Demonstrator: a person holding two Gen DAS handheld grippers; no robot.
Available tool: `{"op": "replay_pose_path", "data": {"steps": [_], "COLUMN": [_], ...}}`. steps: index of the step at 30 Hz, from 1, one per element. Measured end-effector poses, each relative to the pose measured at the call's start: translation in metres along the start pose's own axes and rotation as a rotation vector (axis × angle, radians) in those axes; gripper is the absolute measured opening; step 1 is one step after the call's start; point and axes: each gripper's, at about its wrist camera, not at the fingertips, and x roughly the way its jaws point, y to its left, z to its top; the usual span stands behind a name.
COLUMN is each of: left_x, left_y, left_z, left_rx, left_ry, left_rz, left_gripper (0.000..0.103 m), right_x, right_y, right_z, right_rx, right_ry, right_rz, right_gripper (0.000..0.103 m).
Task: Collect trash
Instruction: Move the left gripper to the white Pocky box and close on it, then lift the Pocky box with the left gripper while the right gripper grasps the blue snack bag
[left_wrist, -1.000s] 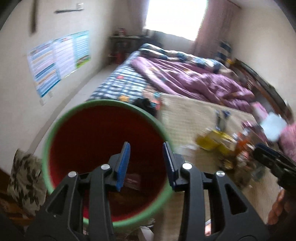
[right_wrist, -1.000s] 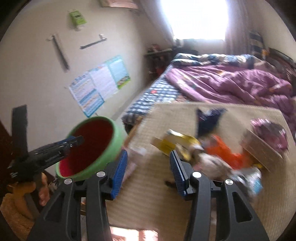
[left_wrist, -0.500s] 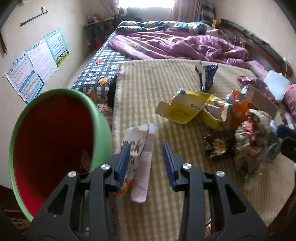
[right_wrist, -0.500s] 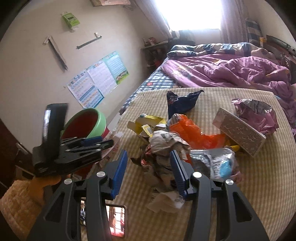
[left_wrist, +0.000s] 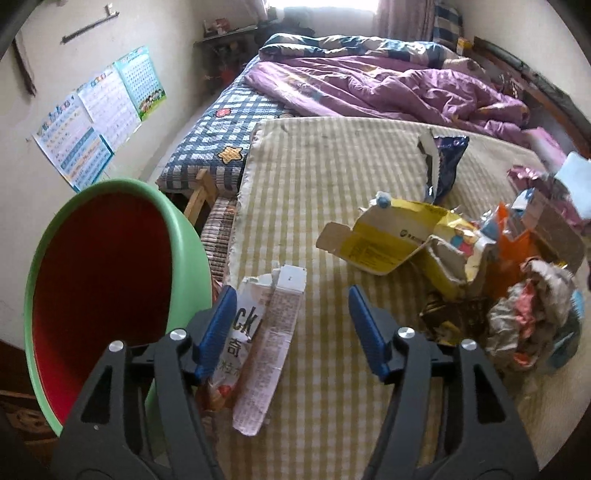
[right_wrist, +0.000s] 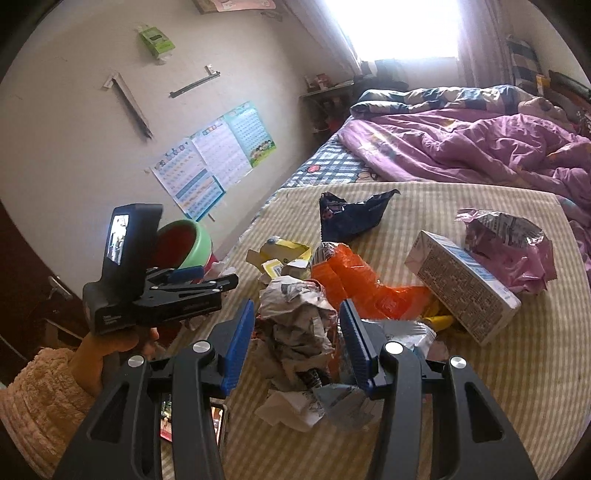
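A green bin with a red inside (left_wrist: 103, 277) stands at the mat's left edge; it also shows in the right wrist view (right_wrist: 184, 240). My left gripper (left_wrist: 291, 325) is open above a flattened white carton (left_wrist: 269, 354) next to the bin. My right gripper (right_wrist: 297, 332) is open around a crumpled paper wad (right_wrist: 295, 321). Trash is heaped on the checked mat (left_wrist: 325, 177): a yellow box (left_wrist: 384, 236), an orange bag (right_wrist: 354, 280), a dark blue wrapper (right_wrist: 351, 214), a white box (right_wrist: 461, 284) and a pink foil bag (right_wrist: 506, 240).
A bed with a purple quilt (left_wrist: 388, 85) lies beyond the mat. Posters (left_wrist: 99, 110) hang on the left wall. A phone (right_wrist: 218, 421) lies under my right gripper. A wooden stool (left_wrist: 199, 195) stands between bin and bed.
My left gripper swung from over the bin to the mat and opened wider over the white carton. My right gripper moved in onto the crumpled paper wad.
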Motion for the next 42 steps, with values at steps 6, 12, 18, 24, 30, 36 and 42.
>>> {"op": "replay_pose_path", "data": {"steps": [6,12,18,24,30,36,42], "left_x": [-0.006,-0.017,-0.018,-0.001,0.014,0.017,0.001], "left_y": [0.011,0.007,0.013,0.011,-0.003,-0.005,0.008], "left_z": [-0.001,-0.008,-0.002,0.003,0.012,0.009,0.011], "left_rx": [-0.079,-0.051,-0.067,-0.037,0.042,0.067,-0.018], "left_ry": [0.011,0.009,-0.005,0.029,0.058,0.050,-0.003], "left_rz": [-0.131,-0.218,-0.156,-0.121,-0.039,0.038,0.015], "left_gripper": [0.060,0.060,0.060,0.060,0.060,0.034,0.025], "right_x": [0.003,0.005,0.004,0.004,0.004,0.004,0.005], "right_y": [-0.006,-0.010,-0.012,-0.008,-0.005,-0.008,-0.011], "right_z": [0.003,0.003,0.003,0.003,0.003,0.006,0.038], "right_rx": [0.008,0.023,0.035,0.026,0.019,0.023,0.003], "right_ry": [0.008,0.011,0.010,0.012,0.014,0.009,-0.015], "right_rz": [0.040,0.055,0.058,0.062,0.060,0.051,0.052], "right_gripper": [0.047,0.047,0.048,0.048,0.048,0.048,0.048]}}
